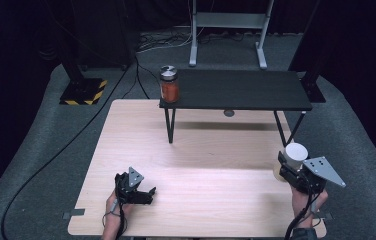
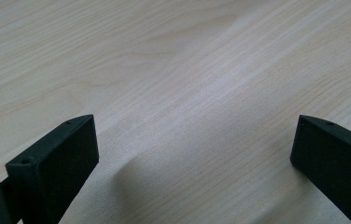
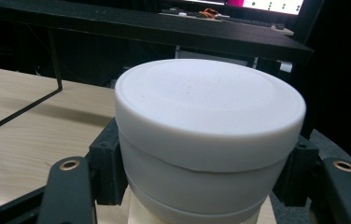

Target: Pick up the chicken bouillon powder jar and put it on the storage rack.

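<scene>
In the high view, a white jar [image 1: 296, 153] is being gripped by the right gripper [image 1: 292, 167] at the right edge of the wooden table [image 1: 196, 165], well apart from the black shelf [image 1: 236, 90] bearing a red jar [image 1: 169, 84]. The left gripper [image 1: 146, 192] is being rested near the table's front edge.

In the left gripper view, the jaws are being kept wide apart over bare table [image 2: 173, 70].

In the right gripper view, the white jar [image 3: 208, 140] is being clamped on both sides.

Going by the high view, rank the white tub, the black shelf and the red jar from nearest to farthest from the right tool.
1. White tub: clamped in the right tool at the table's right edge.
2. Black shelf: raised on thin legs beyond the tub, across the table's far side.
3. Red jar: upright on the shelf's far left corner, diagonally across from the tool.
</scene>
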{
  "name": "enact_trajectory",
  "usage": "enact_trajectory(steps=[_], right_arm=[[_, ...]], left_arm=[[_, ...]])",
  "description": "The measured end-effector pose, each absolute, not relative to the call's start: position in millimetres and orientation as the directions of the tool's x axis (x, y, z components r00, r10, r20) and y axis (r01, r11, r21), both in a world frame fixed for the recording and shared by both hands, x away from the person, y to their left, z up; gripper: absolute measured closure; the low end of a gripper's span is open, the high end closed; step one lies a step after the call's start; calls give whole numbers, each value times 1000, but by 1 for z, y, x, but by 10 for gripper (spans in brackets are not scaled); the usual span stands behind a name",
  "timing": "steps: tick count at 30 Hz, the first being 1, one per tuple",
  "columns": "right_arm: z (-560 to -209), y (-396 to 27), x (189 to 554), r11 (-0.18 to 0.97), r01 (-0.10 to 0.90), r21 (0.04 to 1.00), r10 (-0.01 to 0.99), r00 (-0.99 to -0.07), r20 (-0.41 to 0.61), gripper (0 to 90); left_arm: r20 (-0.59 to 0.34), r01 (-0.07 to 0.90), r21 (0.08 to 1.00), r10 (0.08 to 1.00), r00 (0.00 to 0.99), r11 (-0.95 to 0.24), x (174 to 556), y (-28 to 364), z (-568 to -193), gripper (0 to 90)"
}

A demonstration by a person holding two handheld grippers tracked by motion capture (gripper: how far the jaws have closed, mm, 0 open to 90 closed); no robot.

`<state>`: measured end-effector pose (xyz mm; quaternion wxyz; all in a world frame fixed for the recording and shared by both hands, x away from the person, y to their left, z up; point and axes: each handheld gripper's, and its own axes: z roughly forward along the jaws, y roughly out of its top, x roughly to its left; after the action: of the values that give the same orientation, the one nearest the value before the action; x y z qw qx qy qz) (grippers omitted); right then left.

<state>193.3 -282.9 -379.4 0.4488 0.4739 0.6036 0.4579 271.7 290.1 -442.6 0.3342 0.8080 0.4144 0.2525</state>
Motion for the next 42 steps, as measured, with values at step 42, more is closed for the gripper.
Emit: enact_trajectory(steps=[42], right_arm=[[-332,-296,215,182,129,975,978,-128,-166,332]], left_arm=[[139,498,751,842,521,-433,270,288,-443,3]])
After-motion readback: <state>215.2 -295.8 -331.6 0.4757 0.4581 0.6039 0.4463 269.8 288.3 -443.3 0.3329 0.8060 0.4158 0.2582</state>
